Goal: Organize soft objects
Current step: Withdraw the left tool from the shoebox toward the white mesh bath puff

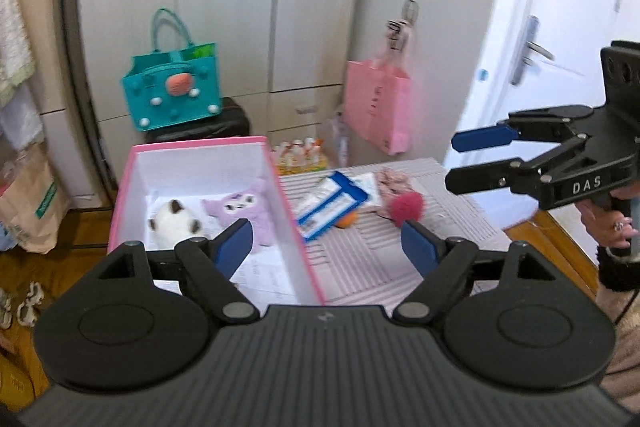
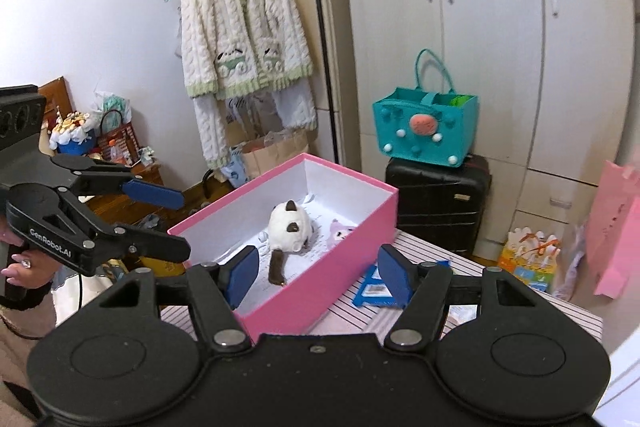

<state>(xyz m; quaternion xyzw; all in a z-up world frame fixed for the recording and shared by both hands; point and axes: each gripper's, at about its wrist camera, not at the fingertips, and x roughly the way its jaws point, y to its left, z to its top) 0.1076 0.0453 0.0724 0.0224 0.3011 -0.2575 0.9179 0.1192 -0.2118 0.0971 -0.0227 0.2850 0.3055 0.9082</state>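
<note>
A pink box (image 1: 294, 227) (image 2: 320, 267) with a white inside stands on the striped table (image 1: 448, 227). In it lie a white plush cat with brown ears (image 1: 176, 221) (image 2: 290, 223) and a purple plush (image 1: 244, 209) (image 2: 340, 231). On the table to its right lie a red pompom (image 1: 406, 207), an orange soft thing (image 1: 347, 219) half under blue-white packets (image 1: 332, 203), and a pink patterned fabric piece (image 1: 394, 179). My left gripper (image 1: 326, 247) is open and empty above the box's right wall. My right gripper (image 2: 316, 273) is open and empty over the box; it also shows in the left wrist view (image 1: 454, 163).
A teal felt bag (image 1: 174, 89) (image 2: 426, 125) sits on a black suitcase (image 2: 438, 203) behind the table. A pink paper bag (image 1: 378, 107) hangs by the wardrobe. A cream cardigan (image 2: 240, 27) hangs on a rack. A white door (image 1: 560, 47) is at right.
</note>
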